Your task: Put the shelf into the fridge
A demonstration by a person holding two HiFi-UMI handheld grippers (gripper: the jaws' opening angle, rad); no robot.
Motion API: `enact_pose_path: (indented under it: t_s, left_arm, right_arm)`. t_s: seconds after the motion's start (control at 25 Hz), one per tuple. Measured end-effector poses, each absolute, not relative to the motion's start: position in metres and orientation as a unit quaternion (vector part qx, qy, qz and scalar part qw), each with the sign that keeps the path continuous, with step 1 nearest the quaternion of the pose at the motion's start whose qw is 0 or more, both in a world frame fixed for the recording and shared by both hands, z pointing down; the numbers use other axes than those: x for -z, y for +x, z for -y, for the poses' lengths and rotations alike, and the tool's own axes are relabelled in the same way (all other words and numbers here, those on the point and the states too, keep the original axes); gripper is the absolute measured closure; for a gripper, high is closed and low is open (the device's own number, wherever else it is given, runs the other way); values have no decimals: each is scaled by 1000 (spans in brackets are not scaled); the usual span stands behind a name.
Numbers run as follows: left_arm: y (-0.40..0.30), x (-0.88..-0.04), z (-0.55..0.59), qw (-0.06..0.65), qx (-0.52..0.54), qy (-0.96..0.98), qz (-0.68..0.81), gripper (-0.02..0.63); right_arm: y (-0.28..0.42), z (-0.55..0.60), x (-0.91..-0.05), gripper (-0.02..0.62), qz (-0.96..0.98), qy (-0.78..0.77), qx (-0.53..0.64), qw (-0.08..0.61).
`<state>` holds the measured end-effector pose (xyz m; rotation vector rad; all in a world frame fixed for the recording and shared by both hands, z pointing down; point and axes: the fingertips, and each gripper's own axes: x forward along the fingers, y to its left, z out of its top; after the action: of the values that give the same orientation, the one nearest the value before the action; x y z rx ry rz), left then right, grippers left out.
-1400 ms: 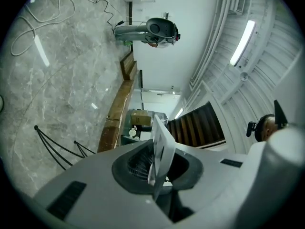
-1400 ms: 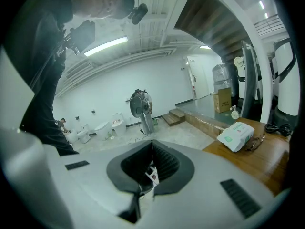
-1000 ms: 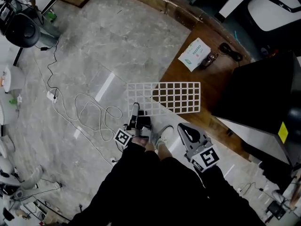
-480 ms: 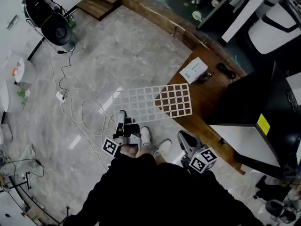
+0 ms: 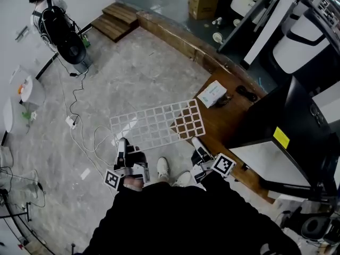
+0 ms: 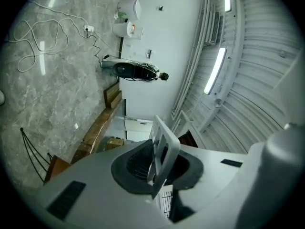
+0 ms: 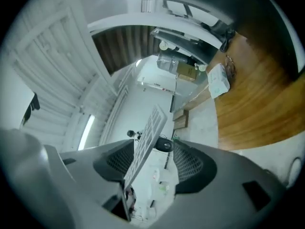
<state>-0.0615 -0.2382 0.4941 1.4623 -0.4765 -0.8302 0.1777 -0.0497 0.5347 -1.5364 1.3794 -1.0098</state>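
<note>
Now we lift the shelf [image 5: 159, 125] — left gripper [image 5: 122, 143] clamped on its edge, right gripper [image 5: 196, 143] just opened around it — next, it seems: close, carry to the fridge [image 5: 276, 118] at right.

The fridge [image 5: 297, 126] runs off the right edge. Print on the box [image 5: 211, 94] is unreadable. In its own view the left claw [image 6: 159, 173] hides most of the shelf [image 6: 166, 144].
</note>
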Motion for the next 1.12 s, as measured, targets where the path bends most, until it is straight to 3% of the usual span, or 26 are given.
enact_pose_path:
  t_s: [0.2, 0.36, 0.44, 1.12]
  left_arm:
    - [-69, -476, 230, 641, 377, 637, 203, 568]
    - [-67, -470, 228, 640, 378, 641, 194, 566]
    - [-66, -469, 226, 640, 377, 641, 191, 566]
    - [-41, -467, 207, 620, 322, 689, 190, 572]
  right_arm:
    - [200, 71, -521, 359, -491, -574, 407, 515]
    - [209, 80, -509, 520, -476, -579, 388, 536]
    - [211, 79, -505, 548, -473, -582, 380, 542]
    - [211, 19, -491, 565, -437, -594, 330, 590]
